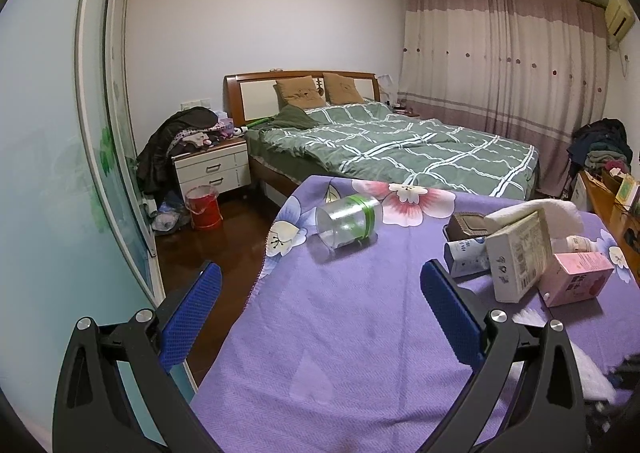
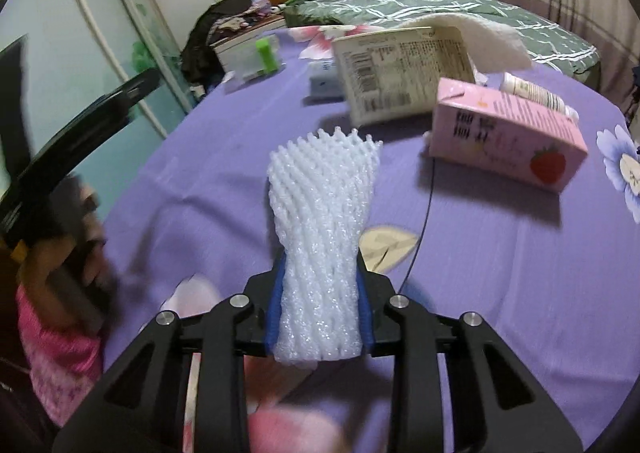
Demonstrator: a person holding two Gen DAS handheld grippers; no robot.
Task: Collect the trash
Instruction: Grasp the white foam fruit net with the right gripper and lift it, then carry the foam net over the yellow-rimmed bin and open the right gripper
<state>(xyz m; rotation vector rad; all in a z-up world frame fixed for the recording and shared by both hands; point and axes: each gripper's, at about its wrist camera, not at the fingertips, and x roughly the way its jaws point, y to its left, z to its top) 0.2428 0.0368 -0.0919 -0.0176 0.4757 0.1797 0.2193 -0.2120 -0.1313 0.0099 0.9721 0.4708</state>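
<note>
Right gripper [image 2: 320, 317]: blue pads clamped on a white foam fruit net [image 2: 322, 229], which sticks up above the purple floral cloth [image 2: 500, 293]. Left gripper [image 1: 320, 305]: fingers spread wide, nothing between them, over the cloth's near left part. Clear plastic jar [image 1: 347, 221] with a green band lies on its side at the far left of the cloth. To the right, clustered: pink strawberry carton [image 2: 508, 139], white printed box [image 2: 404, 73], white tube [image 1: 468, 253].

Two cartons [image 1: 520, 257] [image 1: 576, 279], one clear jar [image 1: 348, 221], two pillows [image 1: 300, 92] [image 1: 343, 88].
</note>
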